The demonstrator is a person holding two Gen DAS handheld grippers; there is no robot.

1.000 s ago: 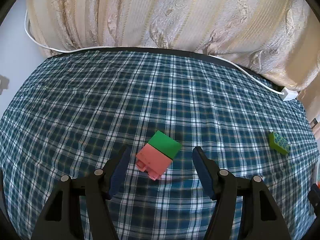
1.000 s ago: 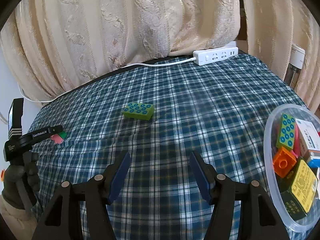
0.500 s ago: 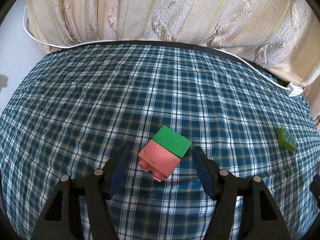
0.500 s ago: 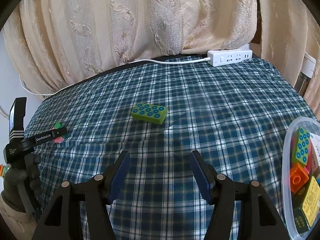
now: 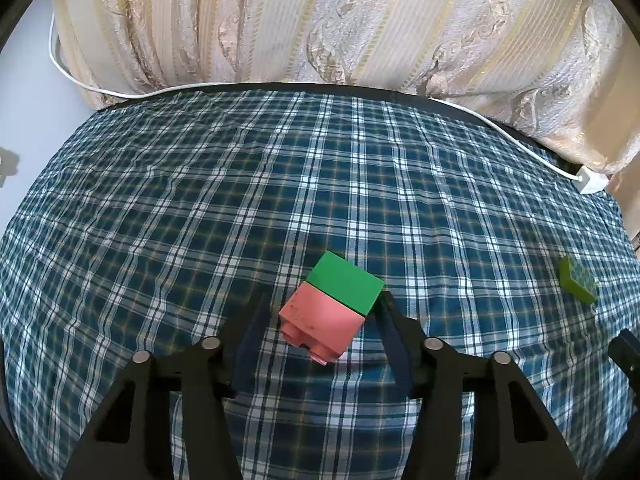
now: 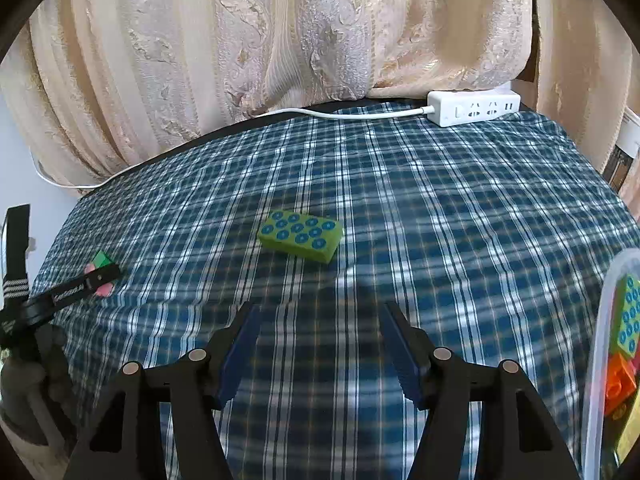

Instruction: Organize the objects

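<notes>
In front of me a blue-and-white plaid cloth (image 5: 280, 200) covers the bench. Cream brocade curtains (image 6: 280, 40) hang behind it, lit by daylight. A white power strip (image 6: 474, 108) lies at the far edge, and a pale wall (image 5: 24, 92) shows on the left.

A woven plaid cloth (image 5: 280, 208), matt and faintly creased, covers the table. On it, the pink-and-green block (image 5: 332, 304) and the green studded brick (image 6: 302, 235) look like smooth hard plastic with a dull sheen. The left tool (image 5: 320, 332) and the right tool (image 6: 320, 344) are matt black plastic with ribbed blue pads and metal pins. Behind hangs a lustrous brocade curtain (image 6: 280, 40). The tub (image 6: 600, 340) at the right edge is clear plastic.
</notes>
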